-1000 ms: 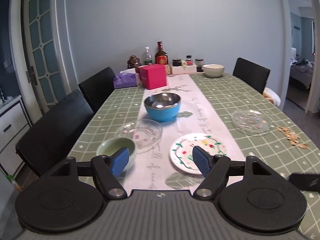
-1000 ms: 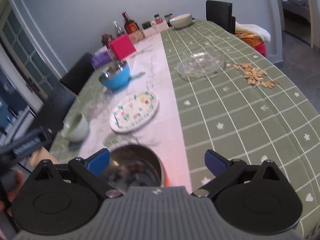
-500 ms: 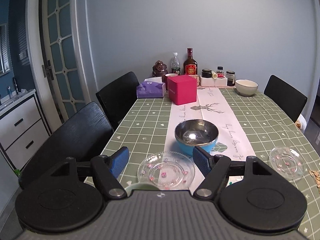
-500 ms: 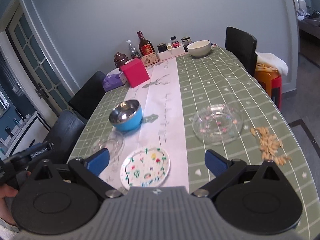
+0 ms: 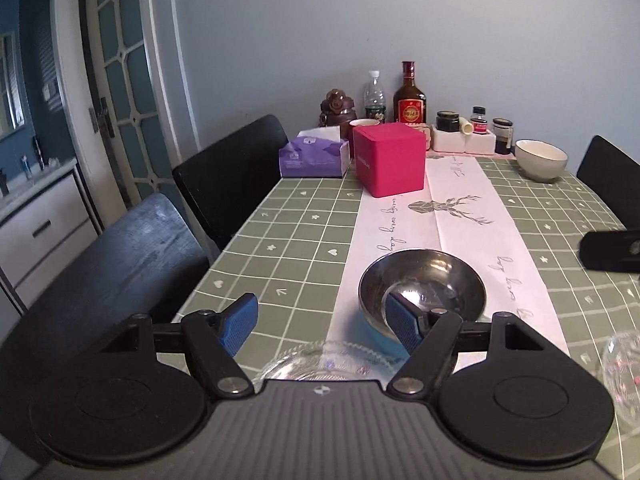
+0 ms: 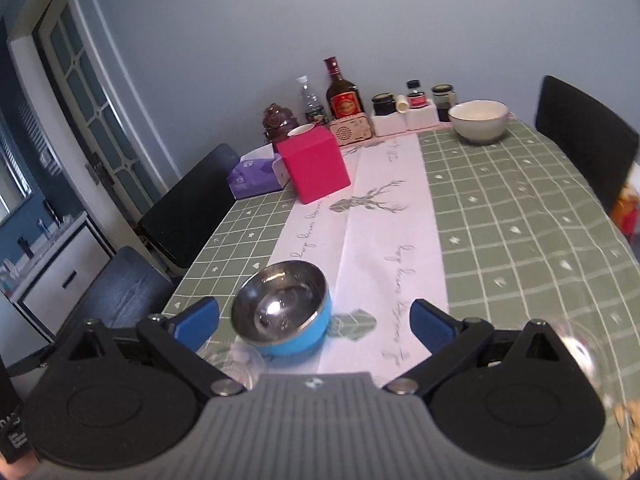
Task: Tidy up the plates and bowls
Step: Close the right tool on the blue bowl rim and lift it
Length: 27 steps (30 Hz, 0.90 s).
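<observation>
The left gripper (image 5: 322, 325) hangs over the table with its blue-padded fingers (image 5: 239, 322) spread apart and nothing between them. The steel bowl with a blue outer shell (image 5: 422, 286) stands just beyond its right fingertip, partly behind that pad, and the rim of a clear glass plate with pink dots (image 5: 326, 364) shows below and between the fingers, at the gripper body. The right gripper (image 6: 314, 322) is likewise released and empty; in its view the same steel bowl (image 6: 282, 306) sits between its fingertips, nearer the left one. A second clear glass plate (image 6: 592, 356) lies blurred outside its right finger.

The surface is a green checked tablecloth (image 6: 520, 220) crossed by a white runner with a deer print (image 6: 372, 204), under a plain grey-blue wall. At the far end, well beyond both pairs of fingers, stand one cream ceramic bowl (image 6: 478, 120), one red cube box (image 6: 316, 168), one purple tissue box (image 5: 314, 156) and two bottles. Three black chairs are visible: two on the left, one on the right.
</observation>
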Each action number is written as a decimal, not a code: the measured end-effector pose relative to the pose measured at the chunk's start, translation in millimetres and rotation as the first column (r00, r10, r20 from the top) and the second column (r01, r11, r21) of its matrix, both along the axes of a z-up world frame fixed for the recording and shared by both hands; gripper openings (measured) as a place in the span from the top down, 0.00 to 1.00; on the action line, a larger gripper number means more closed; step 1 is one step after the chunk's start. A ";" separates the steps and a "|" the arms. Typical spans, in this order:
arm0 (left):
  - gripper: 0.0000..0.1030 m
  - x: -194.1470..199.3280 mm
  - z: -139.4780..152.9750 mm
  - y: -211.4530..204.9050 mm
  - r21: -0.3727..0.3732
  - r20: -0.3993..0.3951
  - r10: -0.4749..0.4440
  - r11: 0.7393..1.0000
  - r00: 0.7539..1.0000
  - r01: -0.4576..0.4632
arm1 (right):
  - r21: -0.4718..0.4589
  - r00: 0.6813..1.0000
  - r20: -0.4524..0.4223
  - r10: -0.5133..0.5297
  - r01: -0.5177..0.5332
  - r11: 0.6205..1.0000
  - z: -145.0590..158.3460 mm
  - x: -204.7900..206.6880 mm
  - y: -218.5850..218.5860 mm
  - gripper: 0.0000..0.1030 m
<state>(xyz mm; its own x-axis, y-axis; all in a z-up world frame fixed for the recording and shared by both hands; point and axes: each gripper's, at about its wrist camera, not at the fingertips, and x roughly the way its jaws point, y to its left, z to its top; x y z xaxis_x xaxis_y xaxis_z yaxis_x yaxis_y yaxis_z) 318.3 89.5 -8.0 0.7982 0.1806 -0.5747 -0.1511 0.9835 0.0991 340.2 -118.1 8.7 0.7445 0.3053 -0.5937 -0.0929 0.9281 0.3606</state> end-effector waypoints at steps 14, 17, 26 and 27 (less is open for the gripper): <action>0.24 97.4 -78.5 8.5 -0.103 -0.221 0.084 0.989 0.972 -0.109 | 0.035 0.972 -0.234 -0.014 0.023 0.999 -106.6 118.8 37.1 0.06; 0.25 102.1 -85.8 7.0 -0.072 -0.228 0.084 0.992 0.970 -0.103 | 0.049 0.971 -0.233 0.045 -0.035 0.998 -113.9 124.6 41.6 0.06; 0.47 115.3 -89.5 2.7 -0.123 -0.229 0.032 0.990 0.973 -0.062 | 0.124 0.961 -0.278 0.012 0.023 0.992 -131.9 138.8 39.1 0.23; 0.56 114.9 -89.3 0.5 -0.122 -0.227 0.022 0.991 0.974 -0.051 | 0.129 0.960 -0.281 0.007 0.030 0.991 -132.6 139.0 39.0 0.26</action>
